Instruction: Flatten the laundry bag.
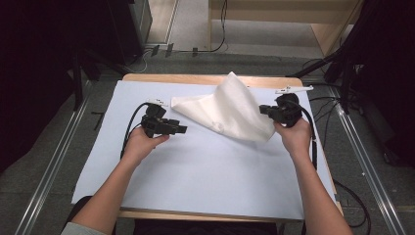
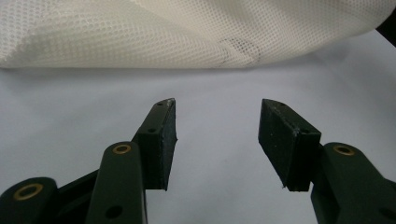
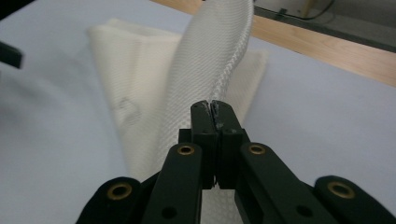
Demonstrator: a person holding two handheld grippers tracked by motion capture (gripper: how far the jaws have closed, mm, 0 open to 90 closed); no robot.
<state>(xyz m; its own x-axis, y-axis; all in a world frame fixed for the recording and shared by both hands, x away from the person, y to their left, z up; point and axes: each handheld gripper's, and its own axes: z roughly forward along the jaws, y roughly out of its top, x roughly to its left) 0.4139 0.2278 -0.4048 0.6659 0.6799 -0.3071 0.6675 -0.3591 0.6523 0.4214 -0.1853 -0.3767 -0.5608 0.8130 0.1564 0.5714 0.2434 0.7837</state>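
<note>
A white mesh cloth (image 1: pixel 227 110) lies at the back middle of the pale sheet, with its right side lifted into a peak. My right gripper (image 1: pixel 262 108) is at the cloth's right edge. In the right gripper view the right gripper (image 3: pixel 212 105) is shut on a raised fold of the cloth (image 3: pixel 210 56). My left gripper (image 1: pixel 183 129) rests low on the sheet, just short of the cloth's left corner. In the left gripper view the left gripper (image 2: pixel 218 102) stands open with nothing between its jaws, and the cloth (image 2: pixel 187 32) lies just ahead of them.
A pale sheet (image 1: pixel 205 166) covers the wooden table (image 1: pixel 195 77). A small white clip-like piece (image 1: pixel 293 89) lies at the back right corner. Black cables trail from both grippers, and metal rails run along the floor on either side.
</note>
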